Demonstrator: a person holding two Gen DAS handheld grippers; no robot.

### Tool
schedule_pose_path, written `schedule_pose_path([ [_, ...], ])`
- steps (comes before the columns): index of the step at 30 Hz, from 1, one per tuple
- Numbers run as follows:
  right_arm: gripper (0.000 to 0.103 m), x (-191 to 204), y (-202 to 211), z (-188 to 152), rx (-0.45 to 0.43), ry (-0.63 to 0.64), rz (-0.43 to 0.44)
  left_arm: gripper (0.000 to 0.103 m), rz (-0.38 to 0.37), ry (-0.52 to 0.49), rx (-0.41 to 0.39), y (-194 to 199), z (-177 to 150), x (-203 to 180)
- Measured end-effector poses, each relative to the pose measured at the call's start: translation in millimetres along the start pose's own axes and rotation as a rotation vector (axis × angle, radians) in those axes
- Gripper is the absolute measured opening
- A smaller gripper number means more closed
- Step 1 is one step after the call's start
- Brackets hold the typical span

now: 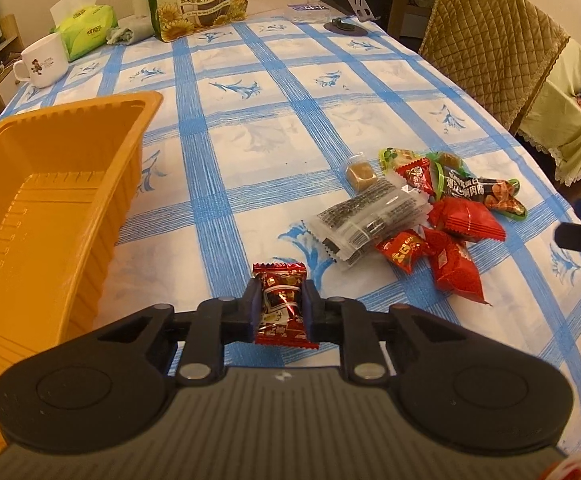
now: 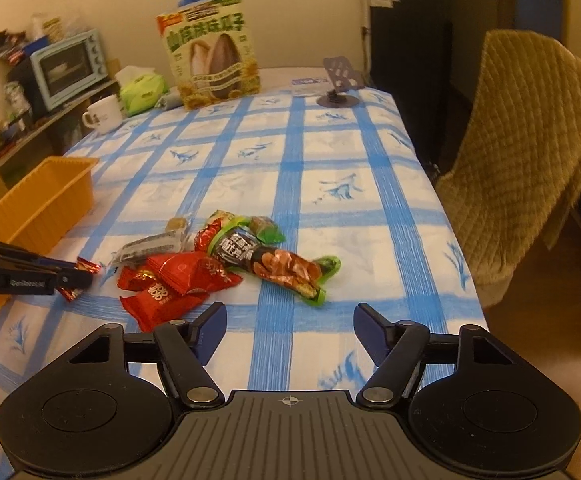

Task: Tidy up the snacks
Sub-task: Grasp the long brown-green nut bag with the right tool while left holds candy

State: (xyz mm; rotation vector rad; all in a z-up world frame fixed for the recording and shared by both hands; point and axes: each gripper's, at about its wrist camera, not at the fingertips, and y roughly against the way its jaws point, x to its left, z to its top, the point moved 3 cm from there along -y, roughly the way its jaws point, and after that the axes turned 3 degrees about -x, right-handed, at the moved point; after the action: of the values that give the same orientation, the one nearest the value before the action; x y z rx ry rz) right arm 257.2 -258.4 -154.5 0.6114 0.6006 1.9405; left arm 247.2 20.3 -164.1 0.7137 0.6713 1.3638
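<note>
My left gripper [image 1: 281, 300] is shut on a small dark-red wrapped candy [image 1: 282, 306], its blue pads pressing both sides. The same left gripper [image 2: 72, 278] shows at the left of the right wrist view with that red candy [image 2: 88, 267] in it. An orange plastic tray [image 1: 42, 216] stands to its left, empty where I can see inside. A pile of snacks [image 1: 422, 216] lies on the checked cloth: red packets [image 2: 178, 276], a clear packet of dark bars [image 1: 366, 216], a long sausage pack [image 2: 286, 268]. My right gripper [image 2: 289, 330] is open above bare cloth, just short of the pile.
A blue-and-white checked tablecloth [image 2: 330, 152] covers the table. At the far end stand a sunflower-seed bag [image 2: 212, 64], a tissue pack [image 1: 84, 28], a white mug [image 1: 44, 62] and a phone stand [image 2: 340, 80]. A quilted chair [image 2: 530, 152] is at the right edge.
</note>
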Motion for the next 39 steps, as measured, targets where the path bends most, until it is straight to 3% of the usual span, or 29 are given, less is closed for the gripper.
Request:
schedule_pose_path([
  [3,0.06,1,-14,6,-0.005,0.083,0.033,0.018,0.005,0.026,-0.001,10,-1,5],
  [13,0.05,12,-66,21,0.055,0.378,0.126,0.018,0.028,0.09,-0.008,41,-9,19],
  [22,0.041,19,-97,21,0.131,0.544,0.176,0.018,0.058,0.127,-0.01,61,-18,28],
  [31,0.03,25,-83,14,0.176,0.552,0.188,0.018,0.046,0.143,-0.022,74,-21,28],
  [39,0.029,24,-47,15,0.126,0.335,0.151,0.018,0.028,0.128,-0.034,83,-23,26],
])
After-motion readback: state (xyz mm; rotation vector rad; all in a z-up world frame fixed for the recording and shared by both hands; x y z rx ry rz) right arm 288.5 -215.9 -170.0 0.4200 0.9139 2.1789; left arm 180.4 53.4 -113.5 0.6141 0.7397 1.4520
